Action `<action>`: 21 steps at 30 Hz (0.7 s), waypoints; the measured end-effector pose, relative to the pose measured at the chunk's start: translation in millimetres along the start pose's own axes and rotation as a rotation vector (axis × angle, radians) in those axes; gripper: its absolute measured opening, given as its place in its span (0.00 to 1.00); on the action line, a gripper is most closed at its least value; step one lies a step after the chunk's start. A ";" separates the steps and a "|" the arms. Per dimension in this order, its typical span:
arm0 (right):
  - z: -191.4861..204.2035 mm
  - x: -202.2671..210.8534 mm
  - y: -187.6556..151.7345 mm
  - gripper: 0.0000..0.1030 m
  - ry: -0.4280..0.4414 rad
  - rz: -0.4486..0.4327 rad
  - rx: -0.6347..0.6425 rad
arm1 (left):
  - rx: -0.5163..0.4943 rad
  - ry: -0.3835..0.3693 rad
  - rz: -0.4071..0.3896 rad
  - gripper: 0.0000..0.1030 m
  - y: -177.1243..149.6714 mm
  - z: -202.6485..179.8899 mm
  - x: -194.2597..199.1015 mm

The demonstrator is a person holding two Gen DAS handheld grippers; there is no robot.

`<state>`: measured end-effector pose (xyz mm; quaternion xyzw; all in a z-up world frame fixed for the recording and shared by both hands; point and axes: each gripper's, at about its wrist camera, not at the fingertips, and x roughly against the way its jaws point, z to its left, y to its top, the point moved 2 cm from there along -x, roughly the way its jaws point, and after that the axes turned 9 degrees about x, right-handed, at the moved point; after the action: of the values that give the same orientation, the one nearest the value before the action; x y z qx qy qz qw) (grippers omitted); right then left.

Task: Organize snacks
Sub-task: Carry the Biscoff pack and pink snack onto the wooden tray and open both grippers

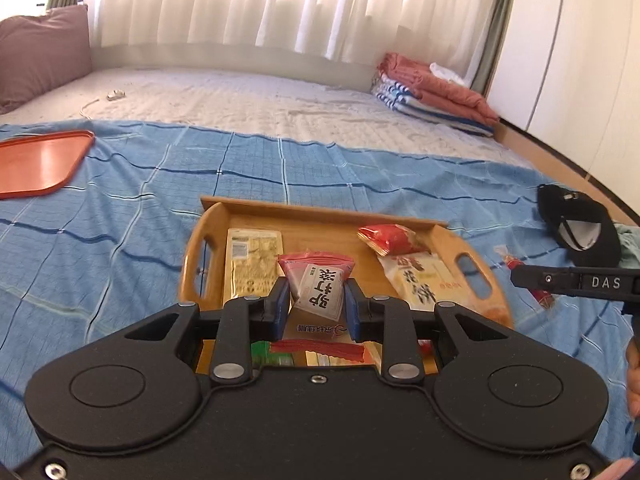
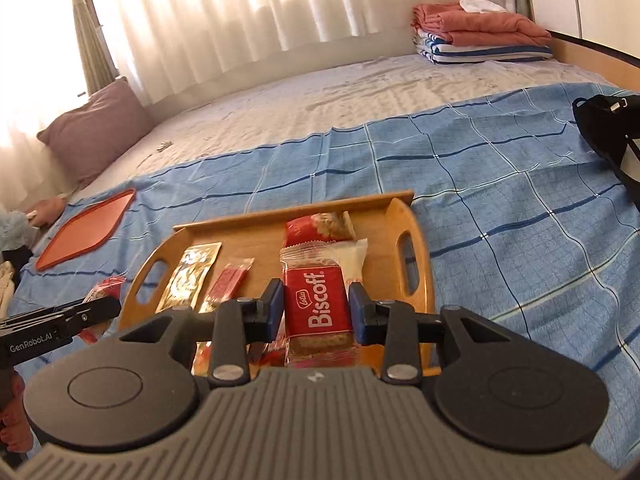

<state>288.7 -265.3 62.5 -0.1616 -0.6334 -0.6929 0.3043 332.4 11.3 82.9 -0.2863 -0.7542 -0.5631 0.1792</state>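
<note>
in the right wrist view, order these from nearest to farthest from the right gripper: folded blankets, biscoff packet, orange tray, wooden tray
From the right gripper:
1. Biscoff packet, clamped between its fingers.
2. Wooden tray, directly beneath and ahead.
3. Orange tray, far left on the blue sheet.
4. Folded blankets, at the bed's far right corner by the curtain.

We hold both grippers angled downward, our left gripper (image 1: 316, 300) clamped tight on a small red-and-white snack packet (image 1: 318, 286), our right gripper (image 2: 317, 307) pressing its blue pads (image 2: 276, 308) against a Biscoff biscuit pack (image 2: 318, 306), apparently gripping it.
</note>
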 end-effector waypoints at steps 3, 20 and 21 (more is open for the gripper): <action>2.7 -22.9 9.1 0.38 -0.028 0.029 0.018 | 0.001 0.020 0.020 0.26 9.7 -0.3 -29.4; 16.2 -109.2 6.3 0.38 -0.077 0.117 0.079 | -0.052 0.090 0.117 0.26 7.9 5.6 -133.6; 16.7 -110.6 5.5 0.38 -0.077 0.119 0.082 | -0.047 0.091 0.119 0.26 7.2 6.3 -135.4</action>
<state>373.8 -225.1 1.8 -0.2128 -0.6619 -0.6403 0.3266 441.7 -12.3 6.1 -0.3090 -0.7135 -0.5814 0.2397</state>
